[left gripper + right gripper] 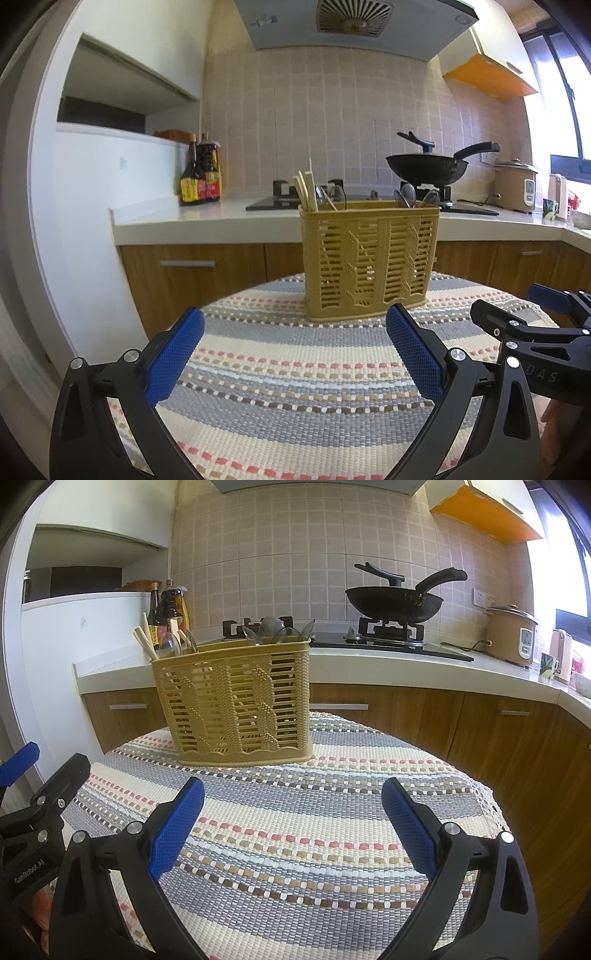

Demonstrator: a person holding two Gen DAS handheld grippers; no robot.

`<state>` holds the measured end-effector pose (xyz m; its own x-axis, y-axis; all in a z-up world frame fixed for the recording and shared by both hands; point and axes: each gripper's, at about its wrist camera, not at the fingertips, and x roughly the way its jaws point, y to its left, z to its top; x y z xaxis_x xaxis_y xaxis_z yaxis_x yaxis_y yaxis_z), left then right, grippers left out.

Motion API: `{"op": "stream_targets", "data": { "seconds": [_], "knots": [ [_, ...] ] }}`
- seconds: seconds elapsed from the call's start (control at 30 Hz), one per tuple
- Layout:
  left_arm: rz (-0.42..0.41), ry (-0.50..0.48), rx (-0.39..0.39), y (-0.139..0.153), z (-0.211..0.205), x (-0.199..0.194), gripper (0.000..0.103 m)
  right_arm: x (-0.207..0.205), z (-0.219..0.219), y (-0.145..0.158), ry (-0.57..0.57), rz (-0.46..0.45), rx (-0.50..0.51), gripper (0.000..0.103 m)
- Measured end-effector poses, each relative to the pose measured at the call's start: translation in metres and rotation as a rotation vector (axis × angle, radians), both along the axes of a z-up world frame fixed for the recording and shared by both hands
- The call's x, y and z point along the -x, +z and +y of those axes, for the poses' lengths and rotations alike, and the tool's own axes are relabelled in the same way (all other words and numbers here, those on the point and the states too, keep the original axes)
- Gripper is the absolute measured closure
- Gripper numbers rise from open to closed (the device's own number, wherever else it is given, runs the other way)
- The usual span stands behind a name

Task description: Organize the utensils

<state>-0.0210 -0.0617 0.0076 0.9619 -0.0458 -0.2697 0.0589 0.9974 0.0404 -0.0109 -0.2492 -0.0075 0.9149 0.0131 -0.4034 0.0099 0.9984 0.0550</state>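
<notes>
Basket [369, 258]: straight ahead of both grippers, long side facing them.
Left gripper [295, 328]: spread, empty.
Right gripper [293, 797]: spread, empty.
Nearer: cannot tell.
Chopsticks [306, 188]: upright, basket's left end.

I saw the tan slatted utensil basket [369, 258] standing upright on the striped cloth, at the frame's centre in the left wrist view. Pale chopsticks [306, 190] leaned out of its left end. Spoons [408, 195] poked bowl-up from its right end, with more spoons [173, 644] beside the chopsticks.
</notes>
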Motion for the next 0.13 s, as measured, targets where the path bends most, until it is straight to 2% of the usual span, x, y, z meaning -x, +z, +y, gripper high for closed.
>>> {"op": "stream_targets", "data": {
  "seconds": [0.13],
  "knots": [
    [-0.009,0.002,-0.007,-0.0003,0.0001,0.0009,0.007,-0.0001,-0.0002,-0.0002,0.0,0.0,-0.003,0.011]
  ]
}}
